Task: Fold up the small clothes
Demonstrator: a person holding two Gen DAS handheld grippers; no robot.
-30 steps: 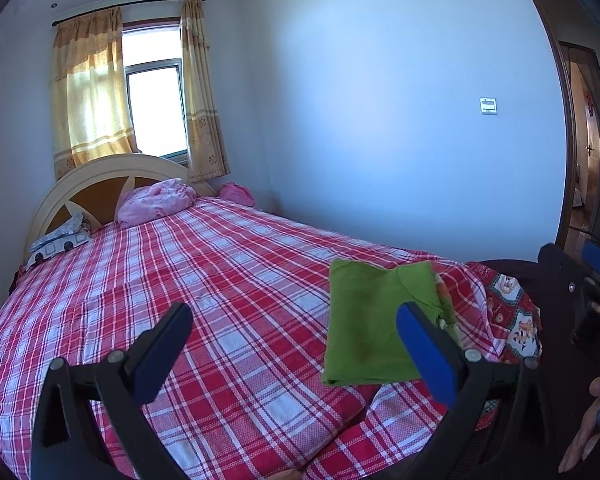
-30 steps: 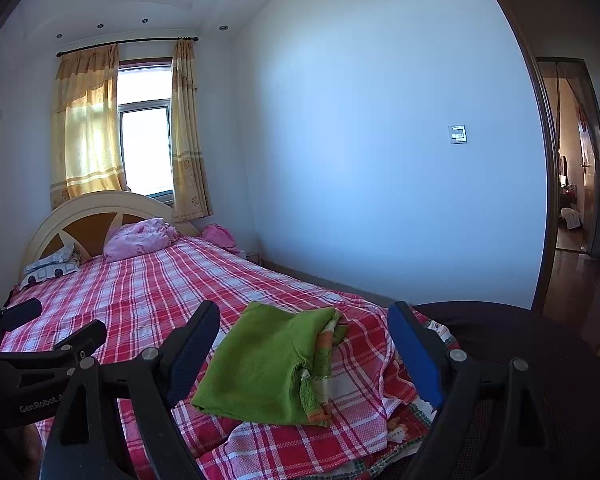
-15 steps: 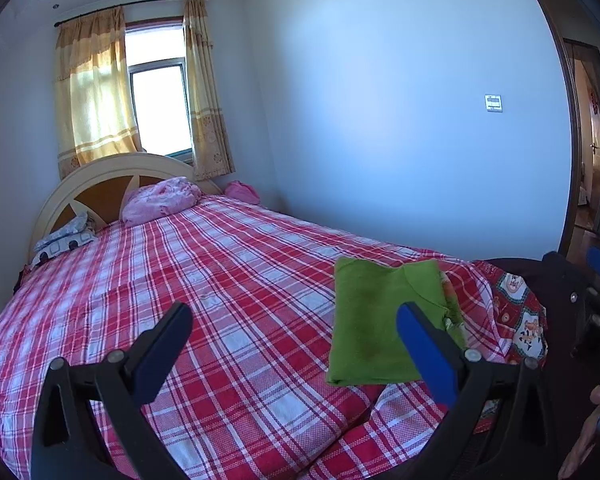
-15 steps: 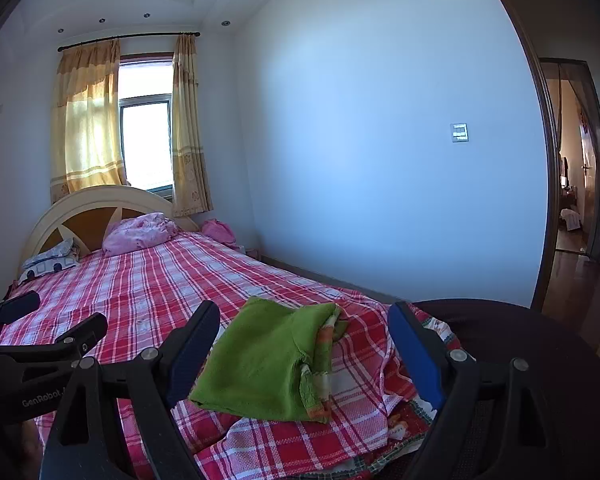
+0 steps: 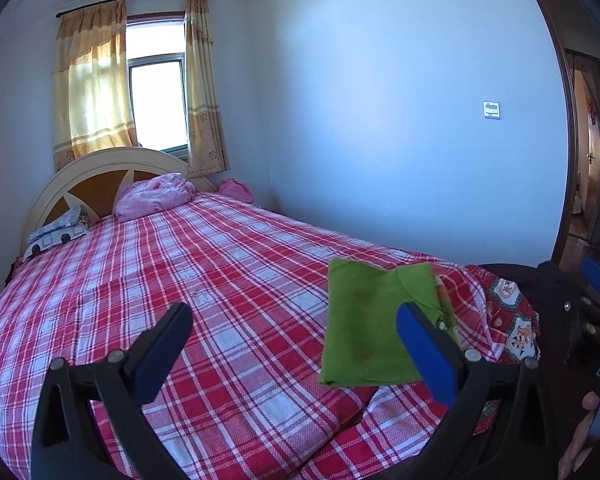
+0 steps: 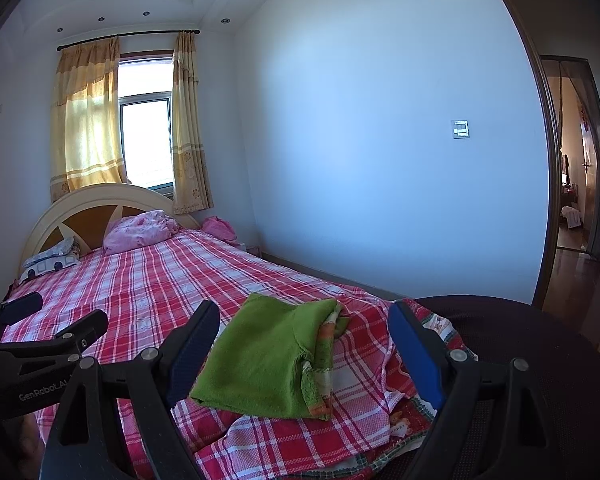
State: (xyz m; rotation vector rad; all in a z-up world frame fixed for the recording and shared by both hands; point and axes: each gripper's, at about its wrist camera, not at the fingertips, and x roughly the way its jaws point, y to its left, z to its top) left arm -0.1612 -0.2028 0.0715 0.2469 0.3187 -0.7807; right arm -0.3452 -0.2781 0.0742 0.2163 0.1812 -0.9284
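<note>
Two grippers, both wide apart and empty. Folded green garment [image 6: 260, 356] lies flat on the red plaid bedspread [image 5: 180, 272] at the near right corner of the bed, long axis running near-to-far. It sits just ahead of the right gripper [image 6: 304, 356], centred between its jaws; for the left gripper [image 5: 296, 354] it lies off to the right, beyond the right finger. Right hand is nearer. Versus the earlier frames: practically nothing differs, garment and both grippers unchanged. Fold looks finished.
</note>
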